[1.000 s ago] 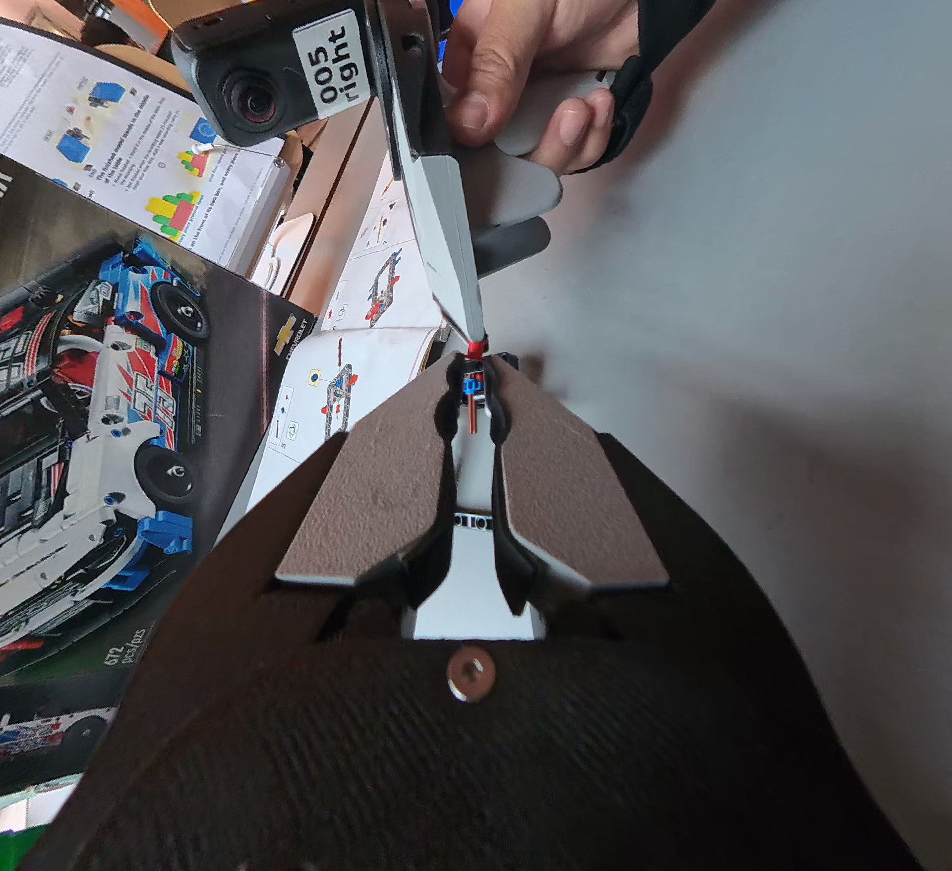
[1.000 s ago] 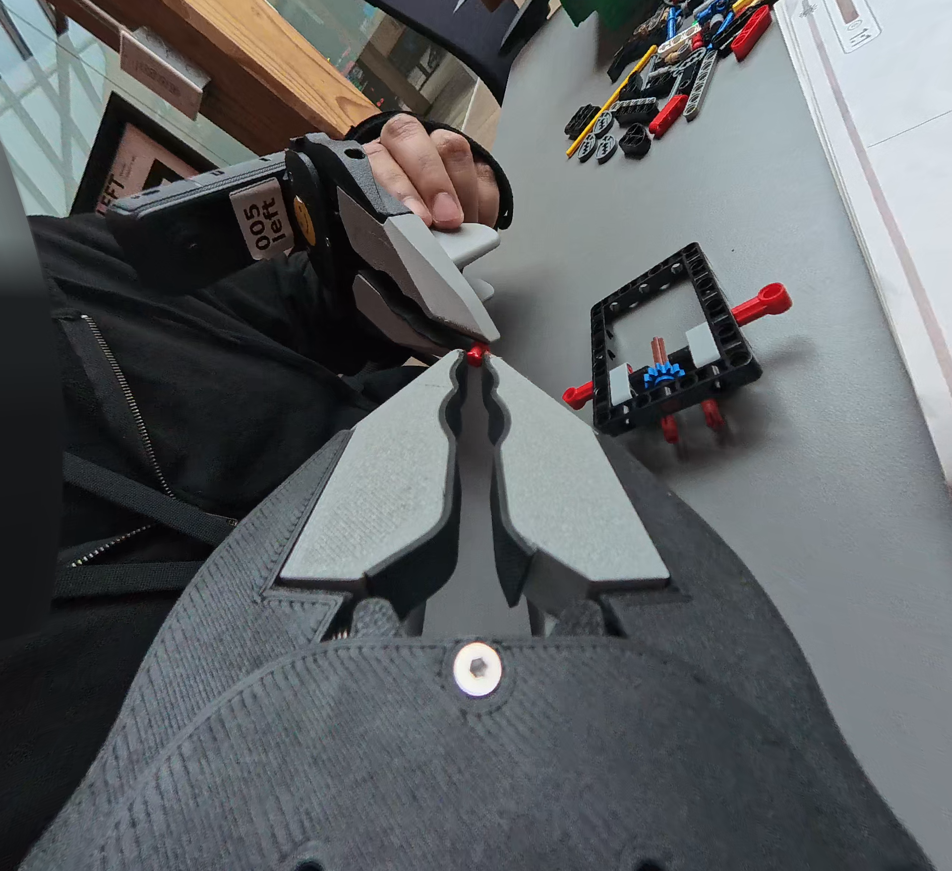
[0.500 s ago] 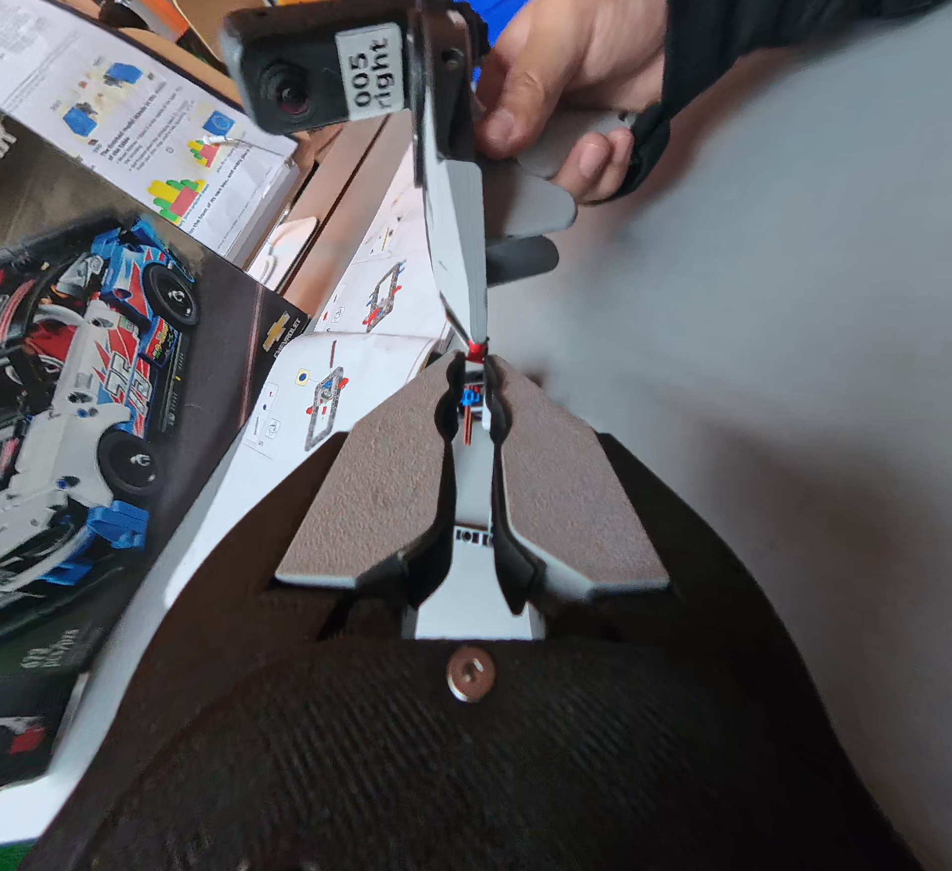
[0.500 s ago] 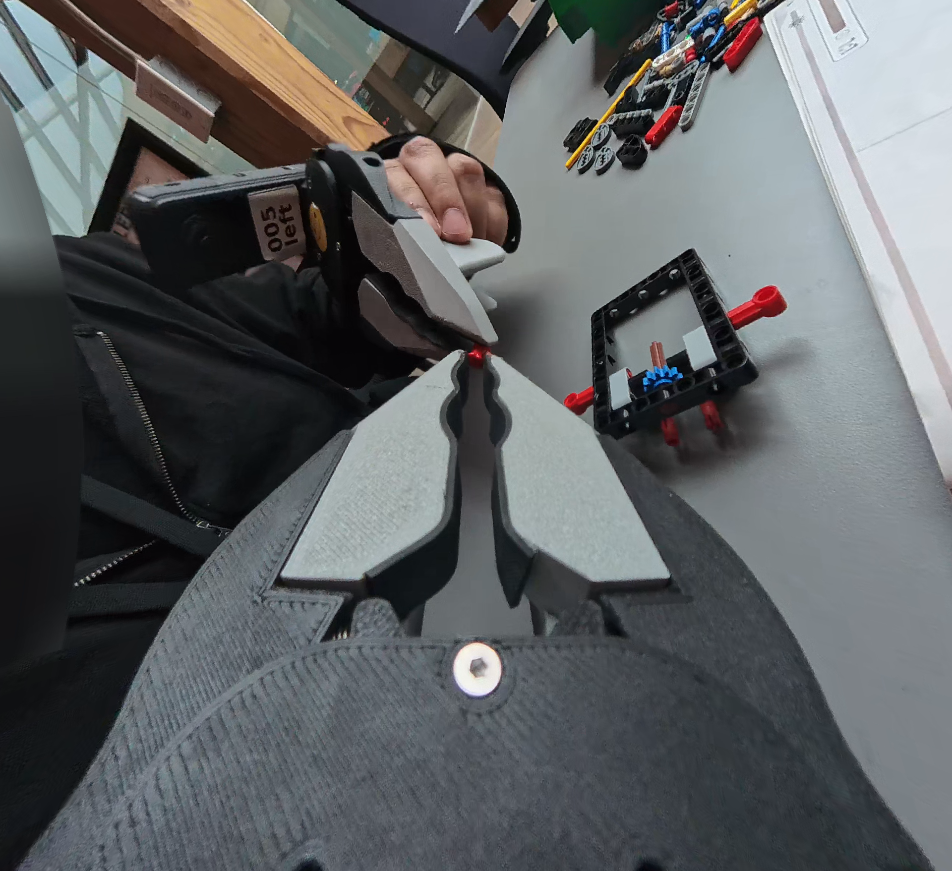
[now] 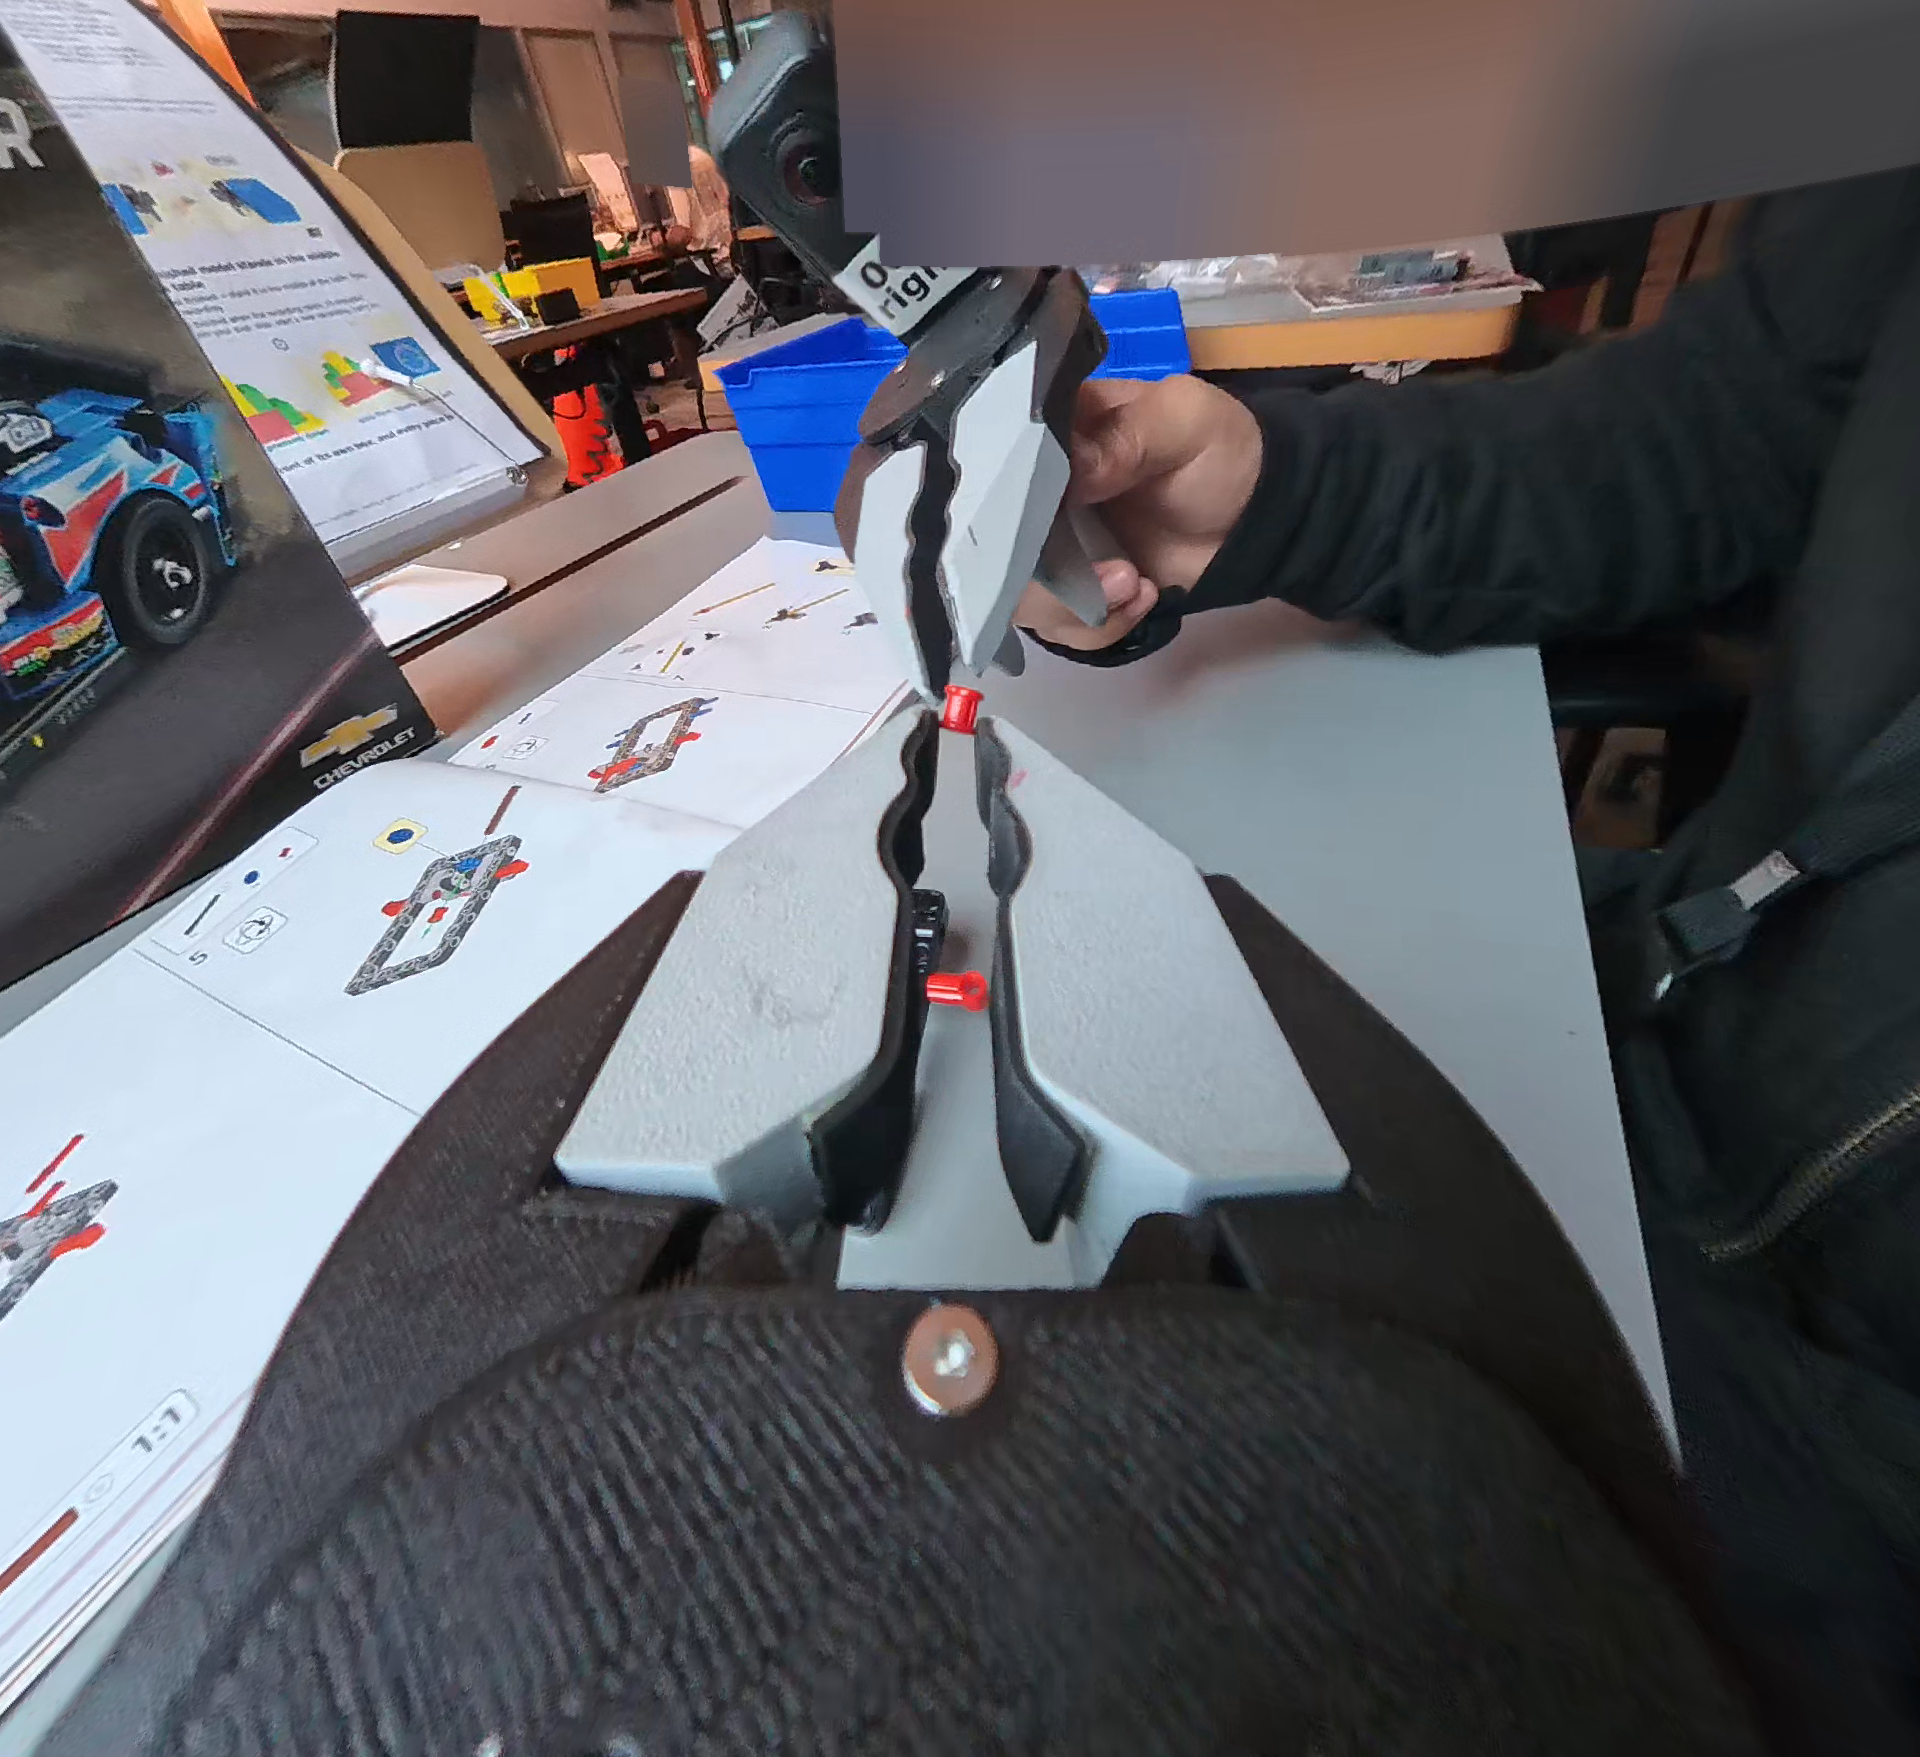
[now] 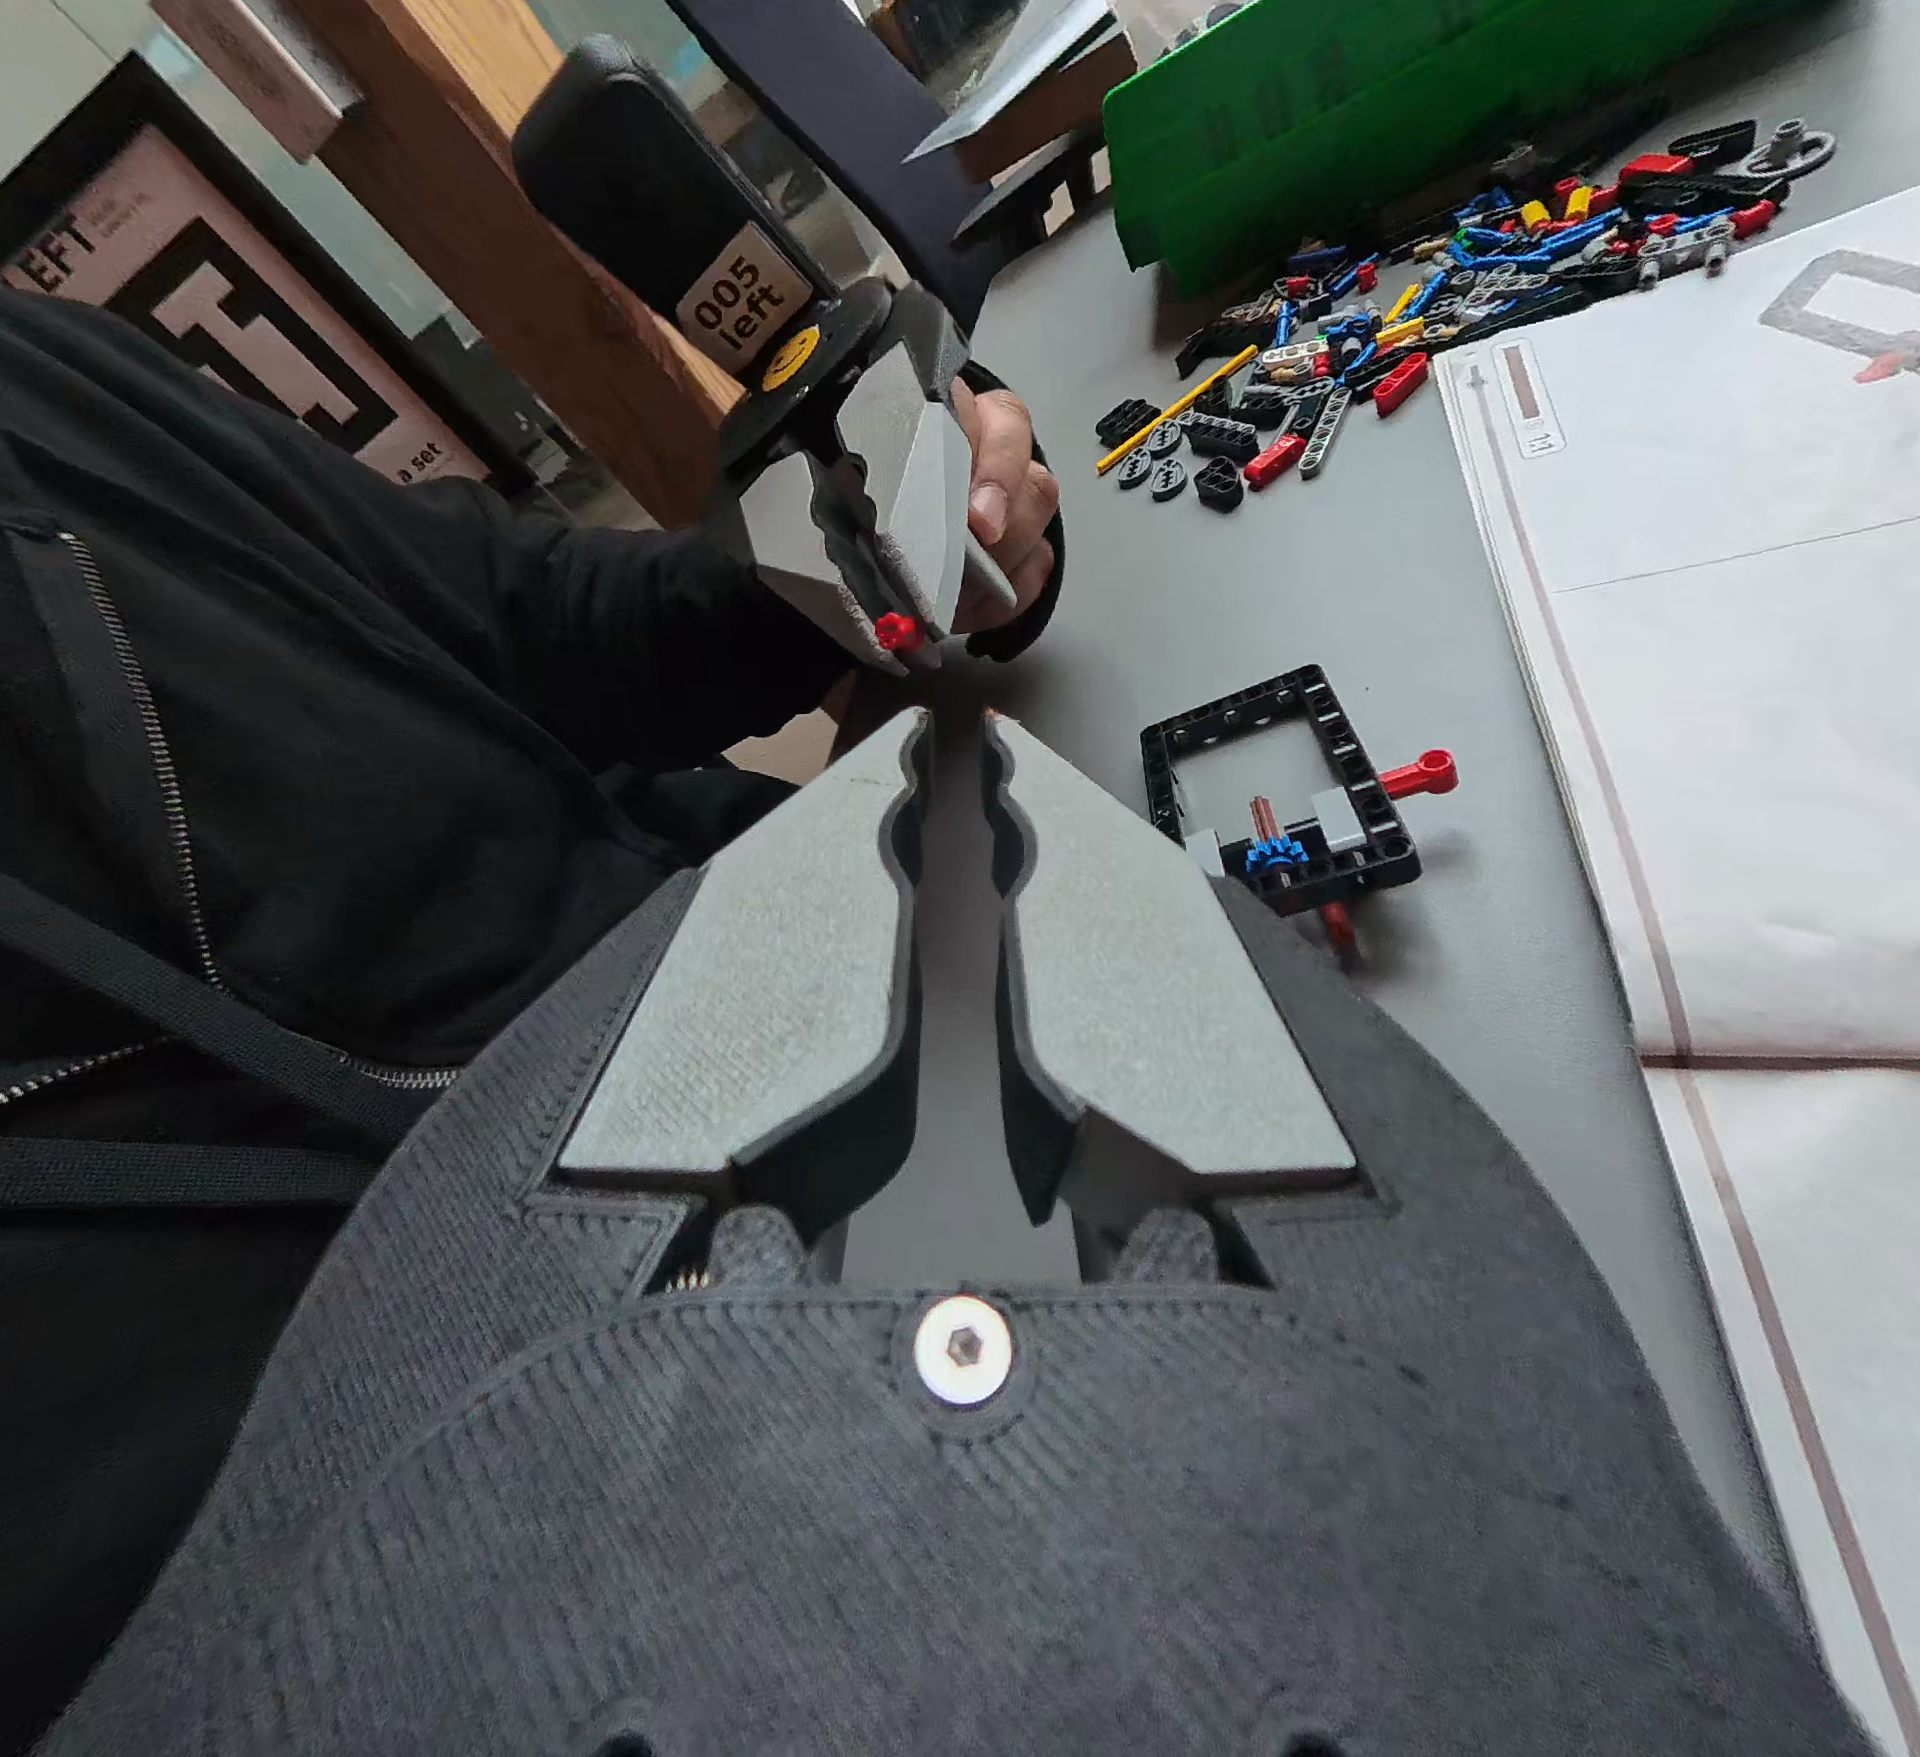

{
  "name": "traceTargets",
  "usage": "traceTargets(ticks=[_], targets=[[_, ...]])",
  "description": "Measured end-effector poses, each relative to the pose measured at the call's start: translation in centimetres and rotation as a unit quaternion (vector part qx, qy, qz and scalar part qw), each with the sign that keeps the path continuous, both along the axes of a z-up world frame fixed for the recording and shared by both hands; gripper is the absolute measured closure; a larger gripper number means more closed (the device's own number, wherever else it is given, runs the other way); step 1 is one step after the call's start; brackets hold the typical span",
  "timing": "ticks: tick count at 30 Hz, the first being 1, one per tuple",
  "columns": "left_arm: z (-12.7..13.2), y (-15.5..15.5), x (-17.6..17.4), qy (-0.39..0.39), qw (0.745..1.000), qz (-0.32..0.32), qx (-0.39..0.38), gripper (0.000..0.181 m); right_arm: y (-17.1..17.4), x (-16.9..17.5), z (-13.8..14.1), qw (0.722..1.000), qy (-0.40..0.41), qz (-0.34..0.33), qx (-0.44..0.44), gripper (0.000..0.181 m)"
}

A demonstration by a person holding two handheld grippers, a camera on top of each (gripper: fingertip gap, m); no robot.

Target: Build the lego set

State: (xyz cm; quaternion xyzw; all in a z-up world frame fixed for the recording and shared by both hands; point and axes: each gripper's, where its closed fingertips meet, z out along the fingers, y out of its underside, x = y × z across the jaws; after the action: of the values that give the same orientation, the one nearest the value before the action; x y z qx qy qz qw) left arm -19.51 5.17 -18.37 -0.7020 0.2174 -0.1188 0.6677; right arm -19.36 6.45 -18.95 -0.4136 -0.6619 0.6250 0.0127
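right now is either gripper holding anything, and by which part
The left gripper pinches a small red piece by one end, at the very tips of its jaws. The right gripper holds nothing.

2 grey, wedge-shaped fingers (image 5: 790, 990) with wavy black inner pads are carried by each gripper on a ribbed black body fixed by 1 silver screw (image 6: 962, 1349). A black zipped jacket (image 6: 312, 668) with long sleeves is worn.

Grey table (image 6: 1299, 585), black lego frame (image 6: 1278, 788), loose piece pile (image 6: 1455, 305), open instruction booklet (image 6: 1714, 668), green bin (image 6: 1507, 45)
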Motion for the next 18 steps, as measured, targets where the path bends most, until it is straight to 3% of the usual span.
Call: traceTargets(ticks=[5,9,13,18], targets=[[-1.5,0.1,-0.7,-0.005,0.998,0.005,-0.054,0.176,0.4,-0.2,-0.5,1.0,-0.005,-0.009,0.005,0.176],[-6.5,0.5,-4.2,0.049,0.97,0.065,-0.23,0.176,2.3,-0.9,-2.8,0.996,-0.026,-0.047,0.066,0.176],[-9.1,-0.1,-4.5,0.031,0.931,0.027,-0.362,0.176,4.0,-1.7,-4.9,0.99,-0.066,-0.088,0.091,0.176],[-9.9,0.6,-4.9,0.055,0.92,0.022,-0.387,0.176,3.8,-1.7,-6.1,0.987,-0.099,-0.087,0.091,0.172]])
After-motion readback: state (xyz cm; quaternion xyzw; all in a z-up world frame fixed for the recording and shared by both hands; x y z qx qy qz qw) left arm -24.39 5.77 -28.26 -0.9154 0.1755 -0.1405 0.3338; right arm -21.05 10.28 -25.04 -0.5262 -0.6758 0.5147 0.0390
